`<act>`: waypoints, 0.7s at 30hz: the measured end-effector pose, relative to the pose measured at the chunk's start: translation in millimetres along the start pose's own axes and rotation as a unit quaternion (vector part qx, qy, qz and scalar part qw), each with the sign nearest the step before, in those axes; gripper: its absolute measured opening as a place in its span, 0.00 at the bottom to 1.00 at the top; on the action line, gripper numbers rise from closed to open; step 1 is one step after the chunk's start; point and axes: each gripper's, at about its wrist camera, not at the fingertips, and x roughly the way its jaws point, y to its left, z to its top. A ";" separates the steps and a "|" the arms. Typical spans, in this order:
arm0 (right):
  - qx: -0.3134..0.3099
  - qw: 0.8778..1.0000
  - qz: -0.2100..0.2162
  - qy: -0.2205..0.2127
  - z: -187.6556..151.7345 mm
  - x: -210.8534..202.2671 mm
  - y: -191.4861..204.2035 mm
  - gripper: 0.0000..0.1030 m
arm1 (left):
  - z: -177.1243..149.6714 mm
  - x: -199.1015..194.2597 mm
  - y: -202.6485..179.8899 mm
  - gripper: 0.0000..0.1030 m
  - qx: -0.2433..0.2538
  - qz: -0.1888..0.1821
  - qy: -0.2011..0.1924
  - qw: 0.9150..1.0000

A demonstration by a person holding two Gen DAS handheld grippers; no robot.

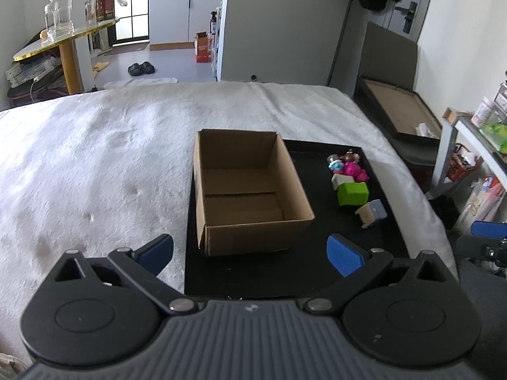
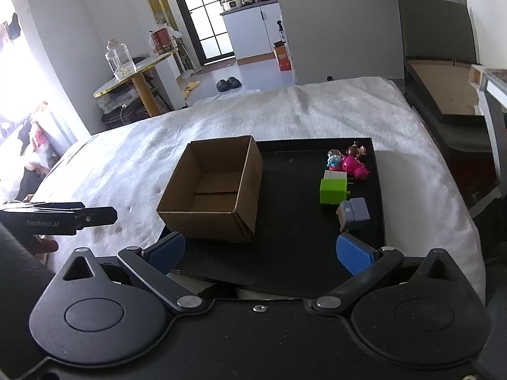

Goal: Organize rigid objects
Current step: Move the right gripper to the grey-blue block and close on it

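One open cardboard box (image 1: pixel 250 190) stood empty on the black tray (image 1: pixel 317 269). Beside it lay five small objects: a green block (image 1: pixel 352 193), a grey-blue block (image 1: pixel 372 212), a white block (image 1: pixel 342 180), and two figurines (image 1: pixel 347 164). Both the left gripper (image 1: pixel 250 253) and the right gripper (image 2: pixel 259 250) were spread wide, holding nothing.

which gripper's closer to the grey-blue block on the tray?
Right. The right gripper has its right pad just short of the grey-blue block. The left gripper sits further left, facing the cardboard box.
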 end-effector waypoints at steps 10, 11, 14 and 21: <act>0.000 1.000 0.001 0.011 0.2 19.6 -24.1 1.00 | 4.0 30.7 -1.9 0.99 -0.006 0.021 0.017 1.000; 0.000 1.000 0.001 0.012 0.1 20.6 -25.9 1.00 | 4.7 34.1 -2.3 0.99 -0.007 0.025 0.020 0.999; 0.002 1.000 0.006 0.018 0.1 26.5 -32.6 1.00 | 6.7 42.5 -5.5 0.99 -0.002 0.031 0.027 0.999; 0.017 1.000 0.004 0.025 -4.4 45.1 -52.1 0.99 | 12.6 61.9 -14.1 0.99 0.006 0.045 0.031 0.998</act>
